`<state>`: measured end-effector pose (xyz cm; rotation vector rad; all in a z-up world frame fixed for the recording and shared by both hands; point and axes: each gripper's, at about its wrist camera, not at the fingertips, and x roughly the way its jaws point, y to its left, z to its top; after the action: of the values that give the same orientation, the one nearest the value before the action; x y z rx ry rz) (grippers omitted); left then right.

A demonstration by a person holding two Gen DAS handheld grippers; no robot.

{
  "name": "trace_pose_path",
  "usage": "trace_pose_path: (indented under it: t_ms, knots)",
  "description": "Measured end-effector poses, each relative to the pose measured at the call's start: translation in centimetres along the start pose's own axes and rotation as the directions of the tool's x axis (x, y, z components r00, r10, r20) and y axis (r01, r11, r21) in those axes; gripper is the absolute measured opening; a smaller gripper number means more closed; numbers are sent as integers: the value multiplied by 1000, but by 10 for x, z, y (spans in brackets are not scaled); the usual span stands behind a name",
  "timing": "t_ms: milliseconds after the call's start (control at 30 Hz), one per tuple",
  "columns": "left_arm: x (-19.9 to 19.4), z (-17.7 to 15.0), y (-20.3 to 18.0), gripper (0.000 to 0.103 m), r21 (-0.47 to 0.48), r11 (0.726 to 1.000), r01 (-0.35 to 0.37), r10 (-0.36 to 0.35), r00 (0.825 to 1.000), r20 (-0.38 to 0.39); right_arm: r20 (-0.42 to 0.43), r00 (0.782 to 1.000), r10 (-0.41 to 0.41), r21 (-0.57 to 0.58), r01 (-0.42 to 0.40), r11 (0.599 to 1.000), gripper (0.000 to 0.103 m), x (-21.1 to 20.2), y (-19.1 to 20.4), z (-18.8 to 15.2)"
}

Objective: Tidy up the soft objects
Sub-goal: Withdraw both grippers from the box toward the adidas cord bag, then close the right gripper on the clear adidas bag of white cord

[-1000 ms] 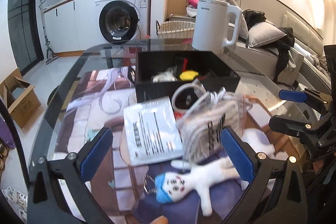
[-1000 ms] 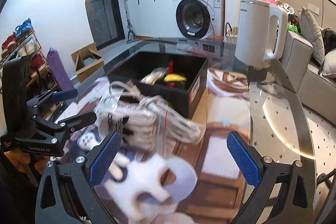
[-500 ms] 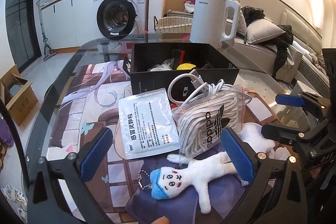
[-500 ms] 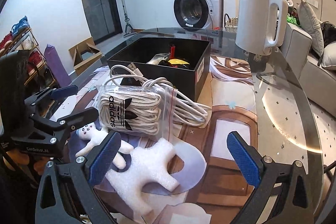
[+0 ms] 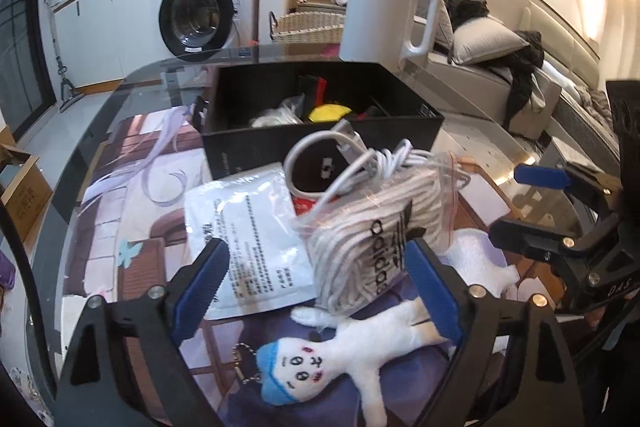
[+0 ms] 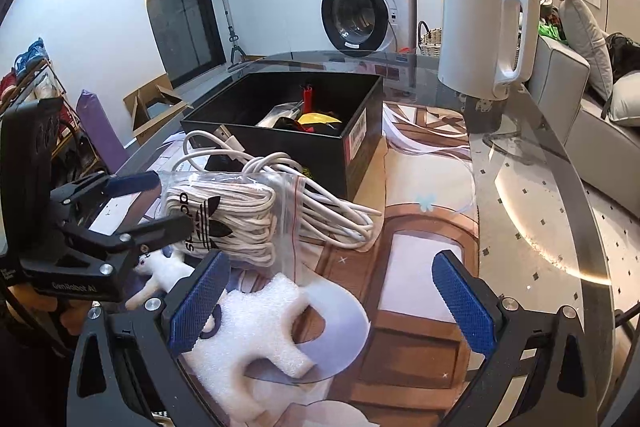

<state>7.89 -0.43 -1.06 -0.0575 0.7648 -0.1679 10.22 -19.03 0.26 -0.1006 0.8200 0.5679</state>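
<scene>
We hold both tongs spread and empty over the near edge of the glass desk (image 6: 532,195). Our left gripper (image 5: 316,287) hovers above the white foil packet (image 5: 248,227) and the zip bag of white cord (image 5: 376,227); just nearer us lies the small plush doll (image 5: 340,351) with its blue cap and bead chain. Our right gripper (image 6: 328,295) hangs over the white foam piece (image 6: 260,327) beside that bag.

The doll looks like the easiest first pick, so we would lower the left tongs over its trunk rather than a limp arm or the chain, close gently, lift clear, and carry it to the black box (image 5: 320,107) at the desk's middle.

The white cable (image 6: 320,199) is coiled against the box's near wall and partly lies over the bag, so dragging the bag could pull it along. The kettle (image 6: 484,27) stands at the far right edge, well apart. The box already holds several items, so space inside is limited.
</scene>
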Motion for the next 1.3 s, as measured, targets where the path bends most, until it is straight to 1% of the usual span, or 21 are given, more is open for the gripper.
trace_pose_path:
  t_ms: [100,167,333,400,500,633,767,800,933,1100,1167,1233,1300]
  knots:
    - [-6,-3,-3,89,26,999,-21,21,1000,23,-12,999,36,-2,-36,999,103,4,4,1]
    - [-9,-5,0,89,18,999,-34,34,999,31,-22,998,55,-24,-55,998,103,7,10,1]
    - [-15,-9,20,90,-45,997,-61,63,997,43,-31,998,49,-117,-52,992,103,11,29,4]
    - [-14,-10,28,90,-75,995,-66,69,997,37,-36,998,56,-120,-60,991,103,15,31,8]
    - [-13,-11,36,93,-95,993,-69,72,997,30,-40,998,39,-129,-43,991,103,17,35,11]
    - [-13,-12,46,94,-121,990,-65,69,997,31,-46,998,53,-141,-59,988,103,17,40,10]
    - [-17,-12,58,95,-174,984,-44,53,997,48,-52,997,55,-134,-61,989,103,18,38,8]
    - [-17,-13,63,96,-191,980,-53,63,997,46,-55,997,58,-130,-65,989,103,19,38,8]
    - [-5,-10,72,96,-224,971,-88,90,996,-3,-60,996,66,-119,-73,990,103,21,38,8]
    - [5,-5,68,96,-204,975,-84,80,996,-26,-52,995,84,-94,-89,992,103,19,41,9]
    - [7,-3,66,96,-191,977,-92,87,996,-32,-55,995,88,-80,-92,993,103,20,45,8]
    - [7,-4,66,96,-186,978,-96,92,995,-30,-62,993,104,-63,-108,992,103,24,51,8]
    - [4,-6,68,96,-190,977,-100,97,995,-24,-69,993,99,-61,-103,993,103,29,58,8]
